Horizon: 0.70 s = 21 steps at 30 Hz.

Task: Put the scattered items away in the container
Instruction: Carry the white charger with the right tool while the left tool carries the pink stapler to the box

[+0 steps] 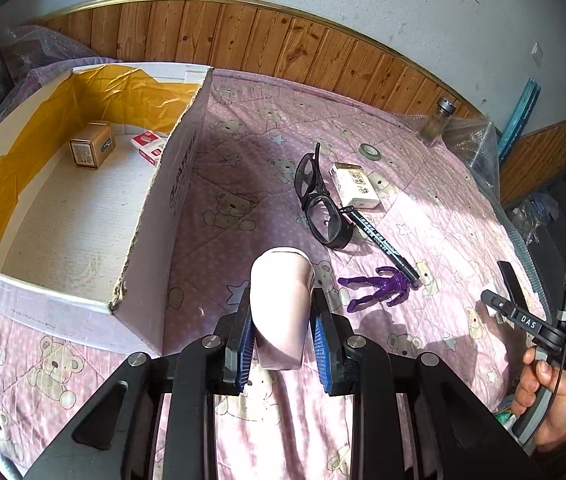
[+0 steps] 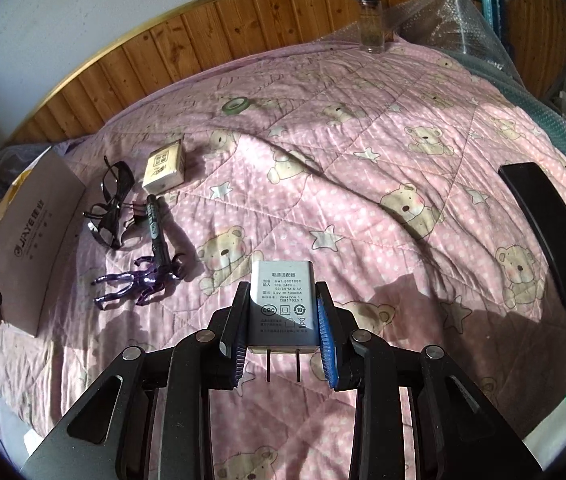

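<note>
Left wrist view showed a pale pink cup-like object (image 1: 281, 312) lodged between the jaws of the left gripper (image 1: 281, 338), its dark-rimmed end pointing away from the camera; the blue pads (image 1: 320, 346) sat just beside its flanks, and whether they truly pinched it could not be told. It hung over the pink teddy-bear quilt (image 1: 227, 184) of the bed, just right of the cardboard box (image 1: 171, 200). Inside that box lay a small brown carton (image 1: 92, 145) and a red-and-white packet (image 1: 150, 146), near the far wall. Further out on the quilt rested black safety glasses (image 1: 317, 200), a white box (image 1: 355, 185) touching them, a black marker pen (image 1: 387, 242), and a purple toy figure (image 1: 379, 289) beside the marker's tip. A tape roll (image 1: 370, 151) and a glass jar (image 1: 437, 121) stood towards the wood-panelled wall. At the right edge a hand (image 1: 547, 396) held the other tool.

Right wrist view showed a grey power adapter (image 2: 281, 310) clamped squarely between the jaws of the right gripper (image 2: 281, 340), label up, its two prongs pointing back at the camera. It was held above the quilt (image 2: 363, 140). A black curved object (image 2: 547, 232) lay well off to the right; the purple figure (image 2: 139, 280), marker (image 2: 157, 224) and glasses (image 2: 113, 204) lay to the left, near the box wall (image 2: 31, 248).
</note>
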Each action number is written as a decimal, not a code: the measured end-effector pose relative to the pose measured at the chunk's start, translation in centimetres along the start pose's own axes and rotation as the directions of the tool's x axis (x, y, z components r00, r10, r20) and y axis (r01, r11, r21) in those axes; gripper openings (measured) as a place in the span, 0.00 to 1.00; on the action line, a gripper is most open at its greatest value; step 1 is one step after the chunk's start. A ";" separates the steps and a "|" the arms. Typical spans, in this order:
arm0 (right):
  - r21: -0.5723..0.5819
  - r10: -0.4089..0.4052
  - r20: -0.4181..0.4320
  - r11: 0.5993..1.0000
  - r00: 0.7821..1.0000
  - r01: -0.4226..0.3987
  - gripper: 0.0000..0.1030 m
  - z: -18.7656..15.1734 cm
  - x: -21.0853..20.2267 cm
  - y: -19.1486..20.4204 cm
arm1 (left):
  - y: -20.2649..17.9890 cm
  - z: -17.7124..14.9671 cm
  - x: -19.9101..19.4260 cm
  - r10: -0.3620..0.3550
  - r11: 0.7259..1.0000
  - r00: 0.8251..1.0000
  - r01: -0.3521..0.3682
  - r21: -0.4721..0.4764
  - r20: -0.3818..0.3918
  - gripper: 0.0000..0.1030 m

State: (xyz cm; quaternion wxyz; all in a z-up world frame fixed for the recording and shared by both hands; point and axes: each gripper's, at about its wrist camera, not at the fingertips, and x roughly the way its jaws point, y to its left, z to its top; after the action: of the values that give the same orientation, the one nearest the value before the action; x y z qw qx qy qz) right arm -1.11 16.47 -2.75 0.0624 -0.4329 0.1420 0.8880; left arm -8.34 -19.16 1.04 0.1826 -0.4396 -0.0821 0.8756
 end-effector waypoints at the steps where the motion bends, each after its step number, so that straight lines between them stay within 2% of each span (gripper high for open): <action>1: -0.014 0.007 -0.002 1.000 1.000 -0.007 0.30 -0.2 -0.2 0.6 | 0.1 0.0 -0.3 -0.004 1.000 1.000 0.004 -0.005 0.005 0.26; 11: -0.198 0.119 -0.016 0.973 0.993 -0.120 0.31 -1.4 -1.8 7.6 | 1.1 -0.7 -3.2 -0.021 0.999 0.998 0.023 -0.031 0.064 0.26; 21: -0.307 0.186 -0.053 0.932 0.981 -0.194 0.31 -2.0 -2.4 12.8 | 3.9 -1.8 -5.0 -0.011 0.994 0.996 0.021 -0.109 0.092 0.26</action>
State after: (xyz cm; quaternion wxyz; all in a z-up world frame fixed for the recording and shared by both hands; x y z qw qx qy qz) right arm -1.11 3.72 0.50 -0.0943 -0.4319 0.0424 0.8960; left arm -5.16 -24.73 2.51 0.1613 -0.4077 -0.1419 0.8875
